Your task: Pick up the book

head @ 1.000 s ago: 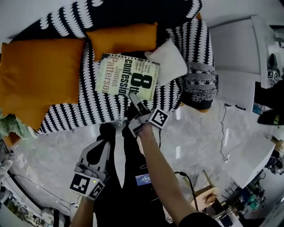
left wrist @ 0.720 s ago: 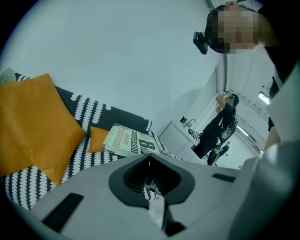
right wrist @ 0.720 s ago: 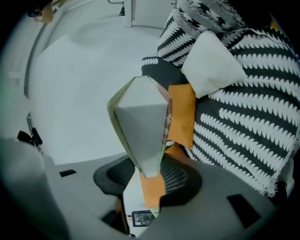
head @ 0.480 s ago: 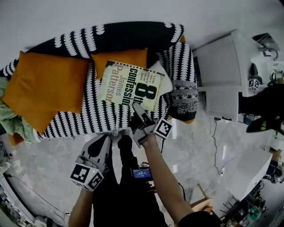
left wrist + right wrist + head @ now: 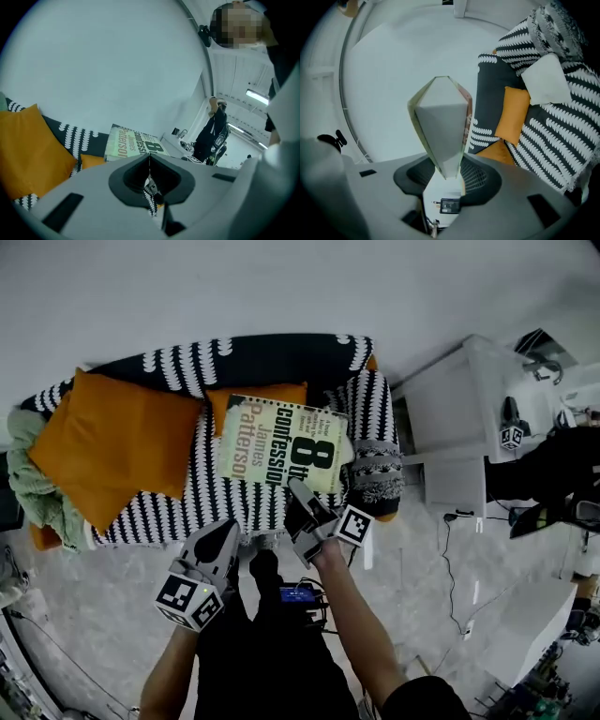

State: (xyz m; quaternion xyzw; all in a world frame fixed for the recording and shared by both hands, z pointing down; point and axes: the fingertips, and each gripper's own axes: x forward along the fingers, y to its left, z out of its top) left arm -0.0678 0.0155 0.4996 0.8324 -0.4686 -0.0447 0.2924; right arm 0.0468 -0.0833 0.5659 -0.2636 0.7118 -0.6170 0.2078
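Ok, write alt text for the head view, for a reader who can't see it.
Seen from above, the right gripper is clamped on the near edge of a paperback book, holding it in front of a sofa draped in black-and-white fabric with orange cushions. The left gripper hangs at lower left, jaws together and empty, above a pale marbled floor.

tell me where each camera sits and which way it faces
Head view: on the person's head, looking down at the sofa; both forearms, left gripper and right gripper show.
Left gripper view: on the left gripper, facing along its shut jaws toward sofa and wall.
Right gripper view: on the right gripper, facing along jaws clamped on the book.
Shared: all three show the book.
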